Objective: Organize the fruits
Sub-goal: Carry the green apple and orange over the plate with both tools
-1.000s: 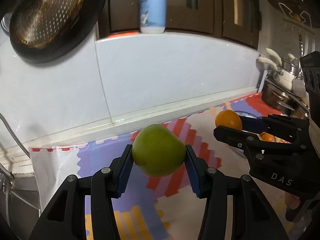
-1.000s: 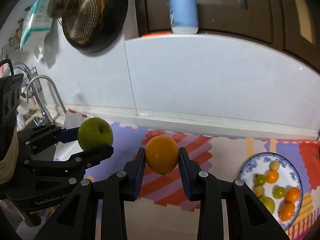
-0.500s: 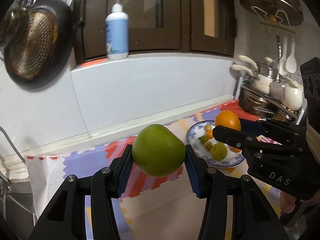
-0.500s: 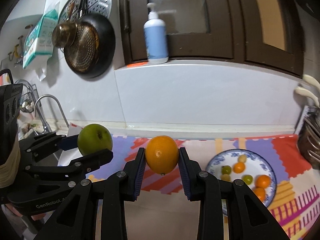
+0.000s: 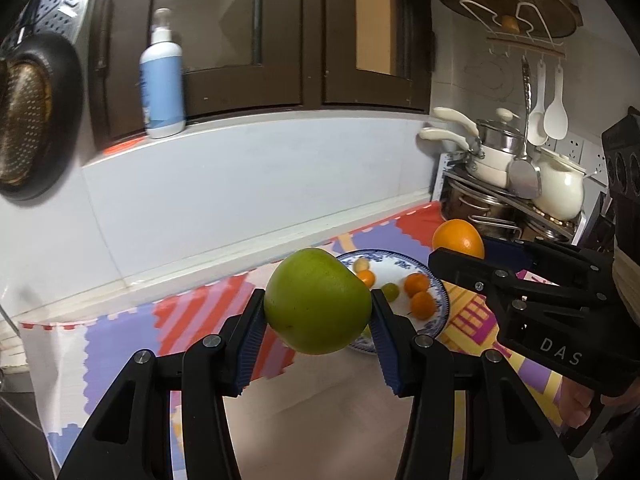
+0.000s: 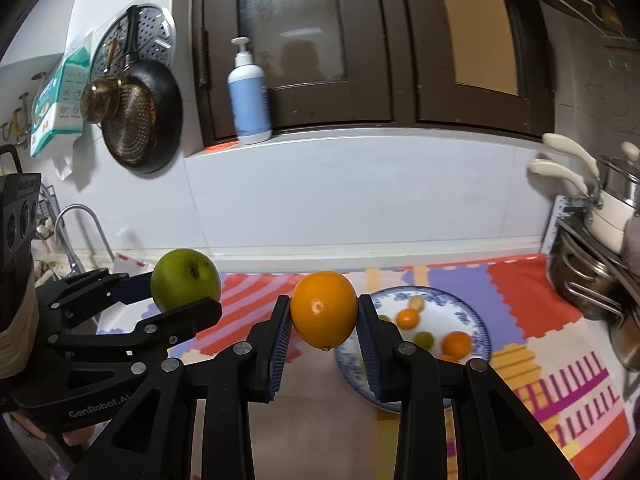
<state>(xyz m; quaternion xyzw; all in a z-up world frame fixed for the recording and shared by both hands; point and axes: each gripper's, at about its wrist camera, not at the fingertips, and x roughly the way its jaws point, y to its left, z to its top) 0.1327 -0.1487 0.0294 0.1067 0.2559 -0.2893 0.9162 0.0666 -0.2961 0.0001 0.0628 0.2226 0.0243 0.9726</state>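
The left gripper was closed on a green apple, clamped between its blue pads and held in the air above the patterned mat, just left of the blue-and-white plate. The right gripper was closed on an orange, likewise held aloft, near the left rim of the same plate, with the apple further left and apart from it. The plate lay on the mat toward the right and held several small orange and green fruits; a rack of pots stood at the far right.
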